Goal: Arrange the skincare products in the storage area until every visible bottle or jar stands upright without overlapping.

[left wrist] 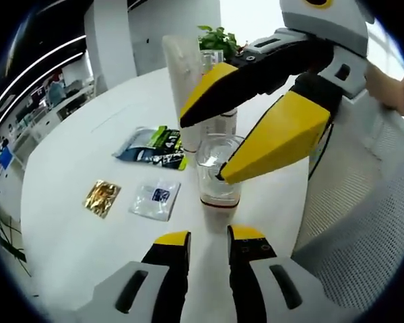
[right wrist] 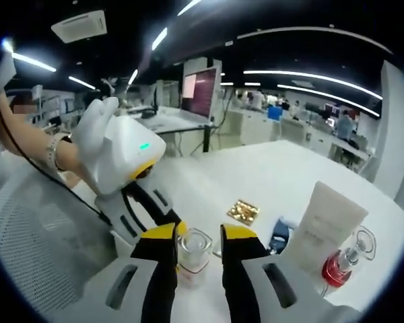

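On white table (left wrist: 74,222): clear glass jar (left wrist: 219,176), gold foil sachet (left wrist: 102,197).

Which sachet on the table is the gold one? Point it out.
The small gold foil sachet, lying left of the clear sachet with a blue label; the bigger dark green-printed pouch lies beyond them.

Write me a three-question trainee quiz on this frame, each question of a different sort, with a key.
1. True or false: the white tube lies flat on the table.
2. What sits between the jaws of the right gripper? A) gold sachet B) clear jar C) white tube
3. Fill in: the gold sachet lies flat on the ____.

Key: 1 false, it stands upright; 2 B, the clear jar; 3 table.
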Tool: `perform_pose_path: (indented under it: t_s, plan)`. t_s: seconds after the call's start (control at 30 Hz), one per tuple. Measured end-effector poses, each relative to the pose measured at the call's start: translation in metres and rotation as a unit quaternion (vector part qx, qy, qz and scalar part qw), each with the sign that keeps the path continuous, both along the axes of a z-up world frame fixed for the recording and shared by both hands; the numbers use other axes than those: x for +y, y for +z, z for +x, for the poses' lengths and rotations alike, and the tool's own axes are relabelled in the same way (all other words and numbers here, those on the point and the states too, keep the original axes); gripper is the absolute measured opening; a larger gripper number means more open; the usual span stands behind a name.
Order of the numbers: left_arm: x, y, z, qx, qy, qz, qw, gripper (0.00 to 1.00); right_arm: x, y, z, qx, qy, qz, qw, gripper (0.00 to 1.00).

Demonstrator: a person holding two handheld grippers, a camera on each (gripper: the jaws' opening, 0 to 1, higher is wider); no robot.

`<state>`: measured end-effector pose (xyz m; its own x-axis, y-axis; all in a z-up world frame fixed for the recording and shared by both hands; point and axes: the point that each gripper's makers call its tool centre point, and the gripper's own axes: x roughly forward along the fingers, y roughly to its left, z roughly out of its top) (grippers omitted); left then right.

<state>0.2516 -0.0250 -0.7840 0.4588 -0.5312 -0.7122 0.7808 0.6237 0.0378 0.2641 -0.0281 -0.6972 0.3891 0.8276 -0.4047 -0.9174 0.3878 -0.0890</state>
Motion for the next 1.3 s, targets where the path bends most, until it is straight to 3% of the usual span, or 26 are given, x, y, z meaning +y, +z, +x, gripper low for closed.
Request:
perform_pose_path:
  t_s: [0.2,0.3,0.4,1.03,1.3]
  plan:
    - [0.001,-0.006,-0.002,0.007,-0.003,0.004,1.0,0.18,-0.003,0.007,0.001,0.005,-0.002,0.01,0.9999,0.22]
    - [-0.001,-0.008,-0.007,0.024,-0.006,0.0,0.9997,0.08,-0.005,0.014,0.002,0.002,-0.006,0.019,0.9998,0.22]
    - [-0.002,-0.011,-0.009,0.025,-0.009,0.007,0.9996,0.12,-0.011,0.017,0.004,0.005,-0.014,0.022,0.9996,0.22]
    - [-0.015,-0.018,-0.009,0.035,-0.033,0.043,0.9979,0.14,-0.065,0.041,0.033,-0.037,-0.075,0.011,0.9964,0.2]
    - [-0.018,-0.021,0.001,0.039,-0.033,0.058,0.997,0.14,-0.076,0.046,0.029,-0.024,-0.083,0.017,0.9961,0.19]
